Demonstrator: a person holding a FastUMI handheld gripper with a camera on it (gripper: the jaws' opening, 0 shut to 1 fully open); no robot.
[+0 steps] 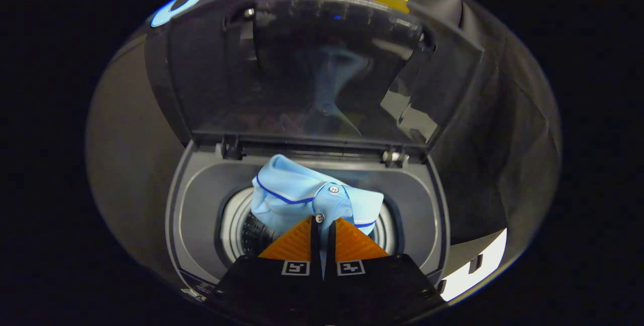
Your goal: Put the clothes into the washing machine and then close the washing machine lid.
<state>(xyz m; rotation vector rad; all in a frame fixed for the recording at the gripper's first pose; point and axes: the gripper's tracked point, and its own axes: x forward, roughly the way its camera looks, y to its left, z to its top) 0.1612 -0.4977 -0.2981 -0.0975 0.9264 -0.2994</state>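
- The light-blue polo shirt with dark-blue piping and white buttons (302, 192) hangs bunched over the round drum opening (236, 225) of the grey top-loading washing machine (201, 200), just ahead of the fingers.
- Its collar and button placket face the camera; the bundle's long axis runs roughly from the machine's hinge side toward the tongs.
- The tongs (322, 225) are nearly closed, both fingers pinching a fold of the shirt's cloth near a button.
- Progress, as I judge it: the shirt is over the drum but not released; lowering it and letting go remain.
- The dark transparent lid (312, 64) stands raised behind the drum, so closing is left.
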